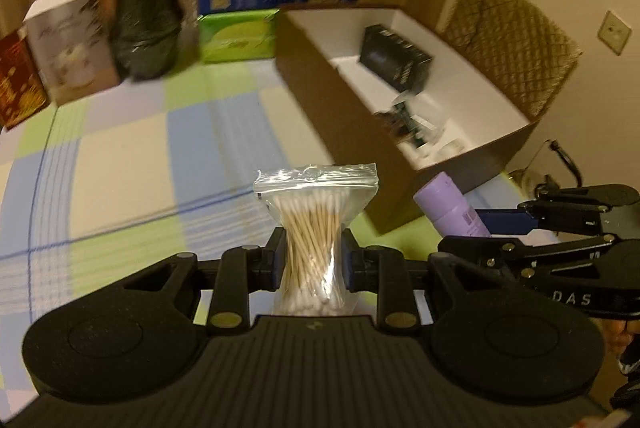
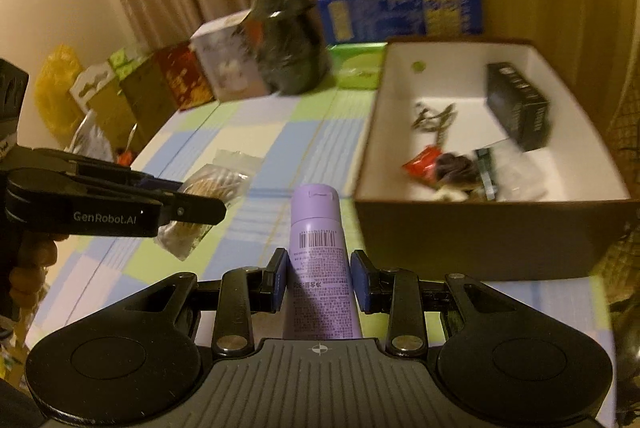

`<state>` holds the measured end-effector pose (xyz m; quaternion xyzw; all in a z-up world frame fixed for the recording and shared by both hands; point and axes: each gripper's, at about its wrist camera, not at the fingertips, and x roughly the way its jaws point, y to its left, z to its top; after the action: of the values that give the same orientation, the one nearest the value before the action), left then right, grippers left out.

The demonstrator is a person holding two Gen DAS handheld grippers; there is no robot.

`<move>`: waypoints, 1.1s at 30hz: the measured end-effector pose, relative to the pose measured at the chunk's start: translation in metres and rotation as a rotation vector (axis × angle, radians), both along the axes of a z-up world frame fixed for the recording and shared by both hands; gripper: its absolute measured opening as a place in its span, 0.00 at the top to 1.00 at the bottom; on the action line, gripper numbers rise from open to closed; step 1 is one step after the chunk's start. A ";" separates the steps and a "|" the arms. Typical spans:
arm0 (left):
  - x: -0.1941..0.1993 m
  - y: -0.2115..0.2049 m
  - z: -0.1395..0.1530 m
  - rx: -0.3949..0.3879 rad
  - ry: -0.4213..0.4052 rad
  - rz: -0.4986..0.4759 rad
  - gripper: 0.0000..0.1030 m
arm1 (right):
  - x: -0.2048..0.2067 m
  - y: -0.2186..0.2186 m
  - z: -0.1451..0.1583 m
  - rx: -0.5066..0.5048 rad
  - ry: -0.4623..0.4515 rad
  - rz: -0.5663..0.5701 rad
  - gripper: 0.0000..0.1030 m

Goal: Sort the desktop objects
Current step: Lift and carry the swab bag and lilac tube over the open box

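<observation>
Clear bag of cotton swabs (image 1: 311,224) clenched in left tongs (image 1: 313,260); right tongs (image 2: 319,278) grip purple tube (image 2: 318,260), box (image 2: 472,232) far right.

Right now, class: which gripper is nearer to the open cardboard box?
Right. The right gripper, clamping the purple tube, sits just short of the cardboard box. The left gripper, clamping the cotton swab bag, is further out over the tablecloth.
</observation>
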<state>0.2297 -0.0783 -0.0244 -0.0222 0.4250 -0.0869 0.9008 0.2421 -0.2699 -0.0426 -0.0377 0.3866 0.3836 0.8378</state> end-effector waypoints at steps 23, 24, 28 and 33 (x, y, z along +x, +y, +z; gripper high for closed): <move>0.122 -0.104 0.020 0.005 -0.071 -0.055 0.78 | 0.153 -0.054 0.036 0.050 -0.064 -0.092 0.70; 0.128 -0.105 0.019 0.007 -0.063 -0.050 0.78 | 0.160 -0.053 0.034 0.044 -0.061 -0.093 0.70; 0.153 -0.110 0.010 0.020 -0.041 -0.035 0.78 | 0.187 -0.050 0.026 0.031 -0.042 -0.096 0.70; 0.183 -0.114 -0.001 0.040 -0.012 -0.026 0.78 | 0.215 -0.043 0.015 0.001 -0.032 -0.084 0.70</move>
<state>0.4125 -0.1924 -0.0251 0.0019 0.4216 -0.0902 0.9023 0.4569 -0.3127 -0.0273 -0.0269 0.3742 0.3476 0.8593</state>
